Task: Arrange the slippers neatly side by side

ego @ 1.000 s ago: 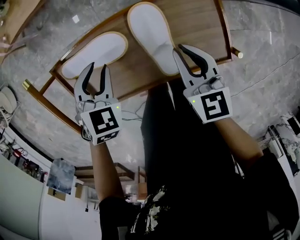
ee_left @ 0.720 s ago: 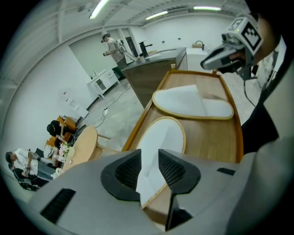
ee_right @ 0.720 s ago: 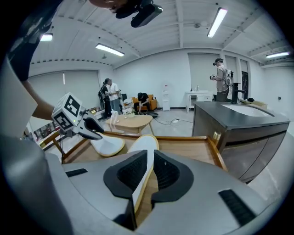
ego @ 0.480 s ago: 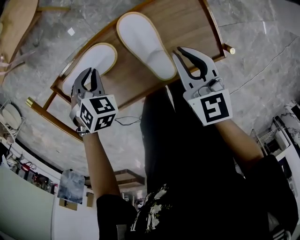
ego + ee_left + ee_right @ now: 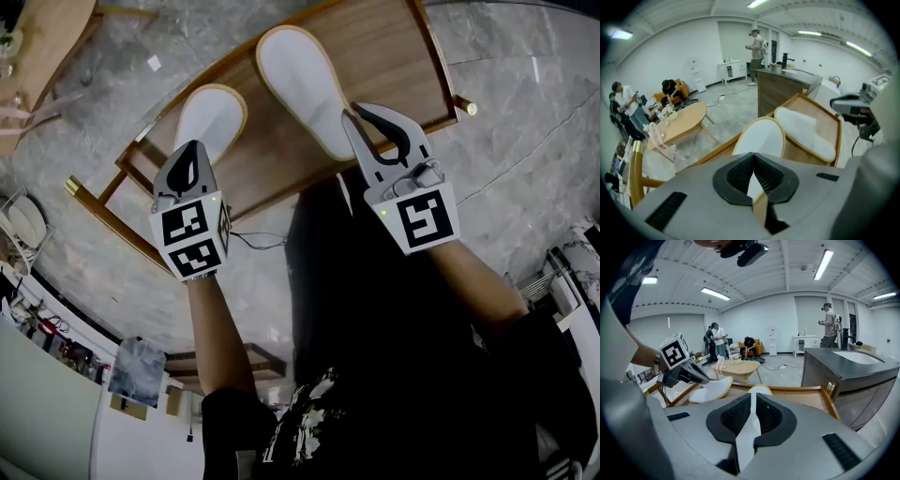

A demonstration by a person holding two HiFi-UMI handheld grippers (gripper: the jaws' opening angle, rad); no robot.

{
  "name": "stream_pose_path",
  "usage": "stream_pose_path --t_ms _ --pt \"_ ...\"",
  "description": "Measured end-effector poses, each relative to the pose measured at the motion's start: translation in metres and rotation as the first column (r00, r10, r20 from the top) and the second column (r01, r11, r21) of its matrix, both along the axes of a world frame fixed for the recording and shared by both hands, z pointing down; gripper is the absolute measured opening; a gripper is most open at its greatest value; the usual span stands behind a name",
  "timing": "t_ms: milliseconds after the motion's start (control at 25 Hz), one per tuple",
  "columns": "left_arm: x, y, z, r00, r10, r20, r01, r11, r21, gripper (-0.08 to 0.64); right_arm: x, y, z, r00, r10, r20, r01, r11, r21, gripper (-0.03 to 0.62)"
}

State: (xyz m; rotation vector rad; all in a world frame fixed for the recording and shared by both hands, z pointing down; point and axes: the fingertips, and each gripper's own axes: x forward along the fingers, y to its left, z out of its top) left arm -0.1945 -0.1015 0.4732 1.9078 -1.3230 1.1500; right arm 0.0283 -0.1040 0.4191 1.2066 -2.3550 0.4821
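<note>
Two white slippers with tan edging lie on a wooden tray-top table (image 5: 394, 56). My left gripper (image 5: 194, 152) has just been closing and is shut on the heel rim of the left slipper (image 5: 212, 114), whose sole fills the left gripper view (image 5: 759, 138) beyond the jaws (image 5: 753, 155). My right gripper (image 5: 356, 112) has just been closing a little tighter on the heel of the right slipper (image 5: 298, 77). White slipper material runs between its jaws (image 5: 753, 395), and the toe (image 5: 759, 390) shows beyond. The two slippers lie close together.
The table has a raised rim (image 5: 836, 136) with marble floor around it. An oval wooden coffee table (image 5: 738, 367) stands farther off, and a dark counter (image 5: 843, 366) lies to the right. A cable (image 5: 253, 239) trails on the floor. People stand and sit in the background.
The left gripper moved forward onto the left slipper's heel, rolled, and went from open to shut on it. That slipper swung from slanted to nearly parallel with the right one. The right gripper stayed put.
</note>
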Motion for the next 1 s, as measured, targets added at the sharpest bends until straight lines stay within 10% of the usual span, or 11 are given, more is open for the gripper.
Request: stream_pose_path --t_ms 320,480,680,1000 --pt "0.009 0.014 -0.031 0.914 -0.32 -0.248 0.322 0.946 -0.033 0.005 -0.013 0.005 -0.003 0.997 -0.073 -0.002 0.073 0.997 0.006 0.026" --pt "0.019 0.014 -0.038 0.795 -0.47 -0.383 0.475 0.875 -0.088 0.005 -0.021 0.009 -0.005 0.995 -0.103 0.004 0.103 0.995 0.008 0.026" --pt "0.023 0.019 -0.029 0.576 -0.62 -0.532 0.603 0.762 -0.236 0.005 -0.037 0.016 -0.001 0.991 -0.129 0.019 0.129 0.992 0.003 0.026" --pt "0.023 0.021 -0.012 0.57 -0.621 -0.538 0.605 0.76 -0.236 0.006 -0.037 0.027 0.012 0.992 -0.122 0.012 0.123 0.992 -0.034 0.026"
